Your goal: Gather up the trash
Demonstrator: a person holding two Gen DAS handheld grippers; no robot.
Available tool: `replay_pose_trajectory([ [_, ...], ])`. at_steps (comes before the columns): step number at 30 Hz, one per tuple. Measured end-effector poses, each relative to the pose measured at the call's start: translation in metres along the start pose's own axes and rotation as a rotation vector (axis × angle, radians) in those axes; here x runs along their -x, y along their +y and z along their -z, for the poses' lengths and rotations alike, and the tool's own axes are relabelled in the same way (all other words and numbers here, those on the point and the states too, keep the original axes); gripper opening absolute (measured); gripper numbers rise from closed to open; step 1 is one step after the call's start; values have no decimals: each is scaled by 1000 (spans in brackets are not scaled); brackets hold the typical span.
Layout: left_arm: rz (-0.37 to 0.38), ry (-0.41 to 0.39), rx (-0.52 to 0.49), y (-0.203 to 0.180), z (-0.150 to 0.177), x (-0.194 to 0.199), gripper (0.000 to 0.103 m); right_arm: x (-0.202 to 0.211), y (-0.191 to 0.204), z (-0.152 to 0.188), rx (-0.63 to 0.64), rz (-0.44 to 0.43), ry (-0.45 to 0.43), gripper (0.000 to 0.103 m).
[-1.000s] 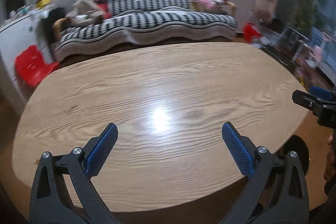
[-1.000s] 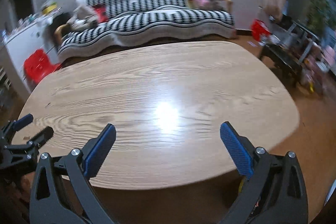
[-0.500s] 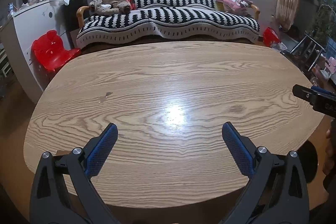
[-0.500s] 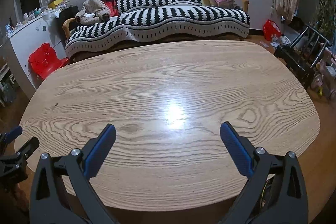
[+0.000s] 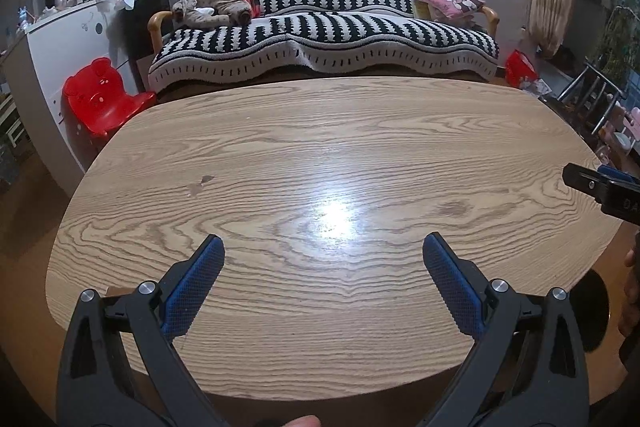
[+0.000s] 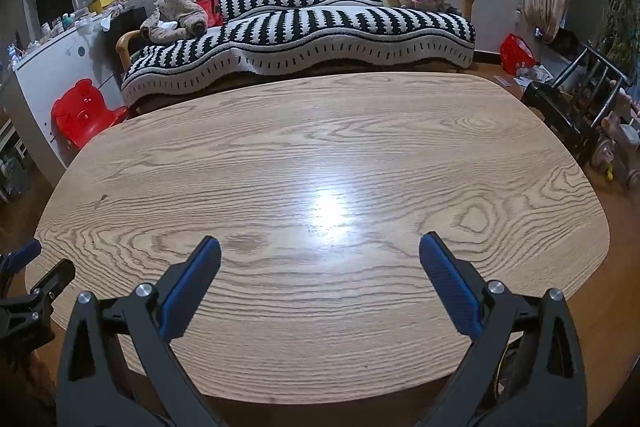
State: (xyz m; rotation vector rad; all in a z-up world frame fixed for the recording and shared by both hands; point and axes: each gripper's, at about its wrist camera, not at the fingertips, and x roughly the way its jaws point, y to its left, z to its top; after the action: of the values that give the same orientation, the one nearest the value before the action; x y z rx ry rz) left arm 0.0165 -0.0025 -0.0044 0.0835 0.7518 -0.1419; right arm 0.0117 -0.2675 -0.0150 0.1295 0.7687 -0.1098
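Both the left gripper and the right gripper hover with jaws spread, empty, above the oval light-oak wooden surface; no trash shows there, so a blind descent risks scraping it

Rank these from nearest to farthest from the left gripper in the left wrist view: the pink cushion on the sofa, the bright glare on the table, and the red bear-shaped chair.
From the left gripper:
1. Bright glare on the wooden table, just ahead of the open gripper.
2. Red bear-shaped chair, on the floor beyond the table's far left edge.
3. Pink cushion, at the right end of the striped sofa by the far wall.
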Motion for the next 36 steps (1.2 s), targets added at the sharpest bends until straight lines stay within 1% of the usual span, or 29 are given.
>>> replay_pose_trajectory([
  [14, -7, -7, 12, -6, 0, 4, 96, 2, -11, 4, 3, 10, 13, 96],
  [36, -13, -4, 9, -9, 1, 3, 96, 3, -14, 4, 2, 13, 17, 96],
])
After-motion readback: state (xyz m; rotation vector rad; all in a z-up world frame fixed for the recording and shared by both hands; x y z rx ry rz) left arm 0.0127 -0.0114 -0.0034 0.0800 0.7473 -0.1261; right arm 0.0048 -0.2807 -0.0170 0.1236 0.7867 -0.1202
